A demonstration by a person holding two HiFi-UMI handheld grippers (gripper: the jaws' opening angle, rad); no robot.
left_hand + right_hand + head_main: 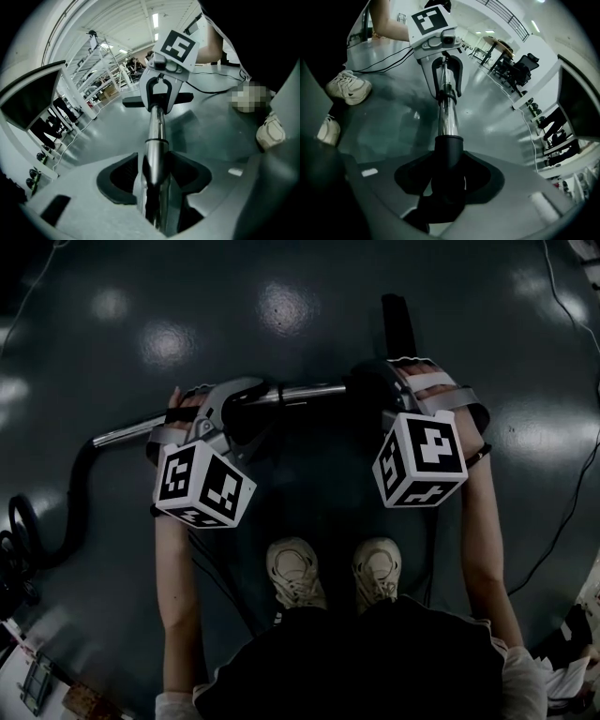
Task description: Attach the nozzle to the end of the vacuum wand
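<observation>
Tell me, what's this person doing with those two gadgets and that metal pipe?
A person holds a handheld gripper in each hand, and the two face each other along a tube. The left gripper is clamped on the metal vacuum wand. The right gripper is clamped on the black nozzle, whose collar sits over the wand's end. Whether the nozzle is pushed fully home can't be told.
</observation>
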